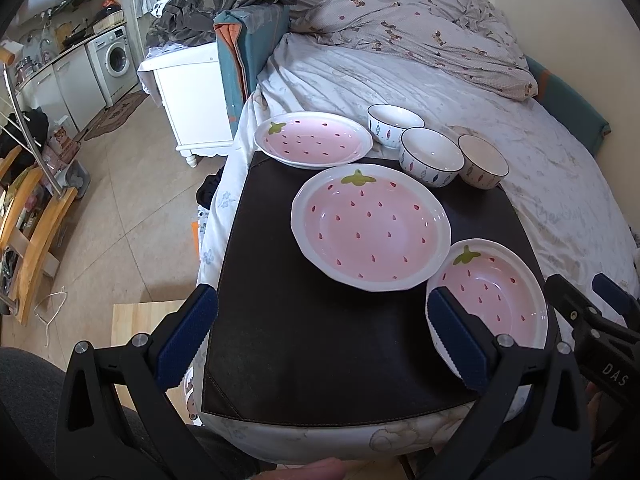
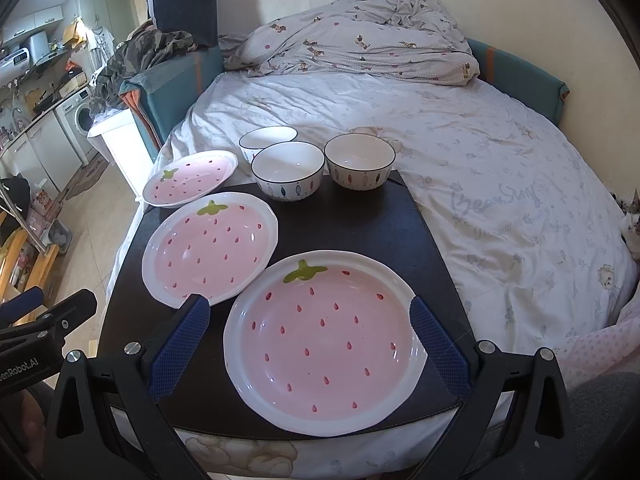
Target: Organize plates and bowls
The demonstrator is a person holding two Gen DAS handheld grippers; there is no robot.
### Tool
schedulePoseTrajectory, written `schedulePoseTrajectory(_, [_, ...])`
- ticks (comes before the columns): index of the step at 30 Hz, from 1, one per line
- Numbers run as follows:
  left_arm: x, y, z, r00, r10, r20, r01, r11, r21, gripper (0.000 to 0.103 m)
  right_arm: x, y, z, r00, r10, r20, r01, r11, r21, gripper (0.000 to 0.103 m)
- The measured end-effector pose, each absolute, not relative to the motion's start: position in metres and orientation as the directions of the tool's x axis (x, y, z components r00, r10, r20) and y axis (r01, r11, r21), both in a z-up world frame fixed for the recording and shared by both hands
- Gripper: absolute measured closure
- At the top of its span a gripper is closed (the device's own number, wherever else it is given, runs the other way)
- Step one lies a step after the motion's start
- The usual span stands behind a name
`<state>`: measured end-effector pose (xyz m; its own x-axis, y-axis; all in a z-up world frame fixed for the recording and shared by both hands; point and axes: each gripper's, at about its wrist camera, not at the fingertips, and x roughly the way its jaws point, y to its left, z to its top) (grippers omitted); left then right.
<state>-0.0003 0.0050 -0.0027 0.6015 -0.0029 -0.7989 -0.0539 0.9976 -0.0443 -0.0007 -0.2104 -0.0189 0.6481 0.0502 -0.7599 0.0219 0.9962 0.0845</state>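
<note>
Three pink strawberry plates lie in a diagonal row on a dark mat on the bed: the far plate, the middle plate and the near plate. Three white bowls stand behind them: the far bowl, the middle bowl and the right bowl. My left gripper is open above the mat's near left part, empty. My right gripper is open, its fingers either side of the near plate, above it.
The bed with a rumpled quilt spreads right and behind the mat. A white cabinet stands left of the bed. A cat peeks at the right edge. Tiled floor and wooden furniture lie left.
</note>
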Motion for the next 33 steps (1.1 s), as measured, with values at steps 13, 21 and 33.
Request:
schedulePoseTrajectory(13, [-0.0004, 0.0043, -0.0025, 0.600, -0.002, -0.800, -0.058, 0.997, -0.046, 0.000, -0.0008, -0.2105, -0.0186, 0.649, 0.051, -0.759, 0.022, 0.996, 0.086, 0.001])
schedulePoseTrajectory(21, [-0.0007, 0.0039, -0.0037, 0.600, -0.004, -0.800, -0.054, 0.998, -0.046, 0.000, -0.0002, -0.2105, -0.0187, 0.644, 0.054, -0.763, 0.021, 0.996, 0.088, 0.001])
schedulePoseTrajectory(33, [-0.0008, 0.0004, -0.0049, 0.590, -0.008, -0.807, -0.048, 0.998, -0.045, 0.000, -0.0003, -0.2090, -0.0201, 0.641, 0.057, -0.765, 0.015, 0.996, 0.087, 0.001])
